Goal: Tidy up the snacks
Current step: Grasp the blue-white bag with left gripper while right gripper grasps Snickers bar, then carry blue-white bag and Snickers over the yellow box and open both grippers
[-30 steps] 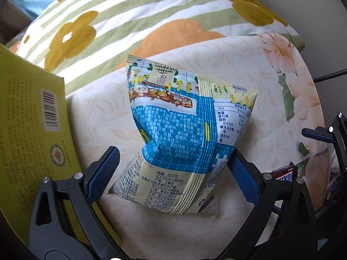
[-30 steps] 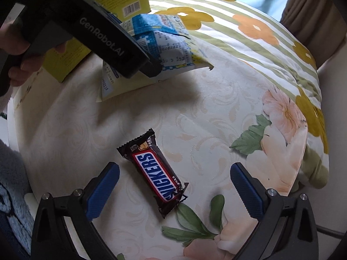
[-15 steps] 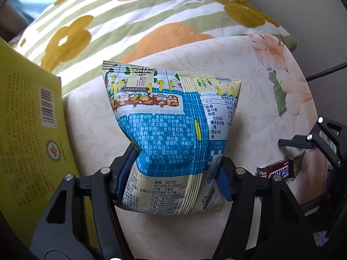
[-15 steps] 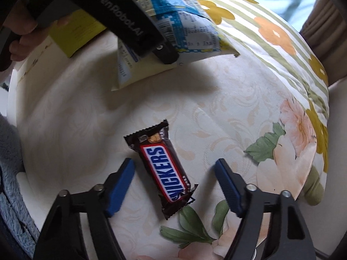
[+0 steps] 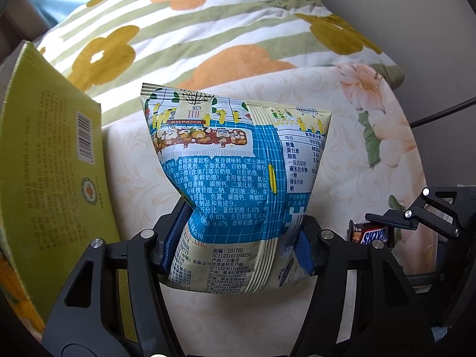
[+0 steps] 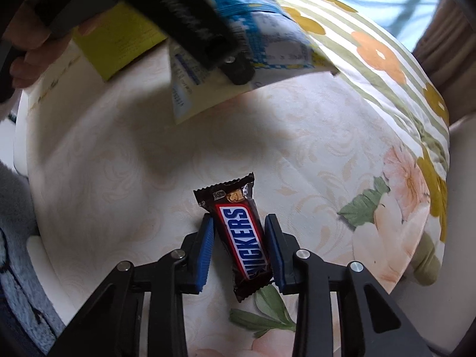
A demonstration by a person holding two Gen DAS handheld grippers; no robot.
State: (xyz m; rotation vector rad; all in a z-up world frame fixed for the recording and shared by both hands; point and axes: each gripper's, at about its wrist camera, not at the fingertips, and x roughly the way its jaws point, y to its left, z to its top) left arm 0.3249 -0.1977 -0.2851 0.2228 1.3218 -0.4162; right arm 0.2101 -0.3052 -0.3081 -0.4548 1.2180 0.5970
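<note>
The left gripper (image 5: 238, 238) squeezes a puffy blue and cream snack bag with small printed writing (image 5: 235, 184) low in the middle of the left wrist view; its blue pads (image 5: 174, 238) press into both sides of the bag, so the bag is pinched thin there and puffs out above; the jaws have just been closing on it; in the right wrist view the same bag (image 6: 253, 47) is at the upper middle, off the cloth, with a dark shadow under it; a person's hand (image 6: 26, 47) holds that gripper at the upper left; the right gripper (image 6: 239, 247) is clenched on a small brown Snickers bar in a shiny wrapper (image 6: 239, 238) at the lower middle of its view; its blue pads (image 6: 205, 253) touch both long sides of the bar, and these jaws have just been closing too; the bar lies on a cream cloth with pink flowers and green leaves (image 6: 148, 178); a flat yellow-green box with a barcode (image 5: 50, 178) is at the left of the left wrist view; a striped pillow with orange and mustard flowers (image 5: 190, 20) fills the top.
</note>
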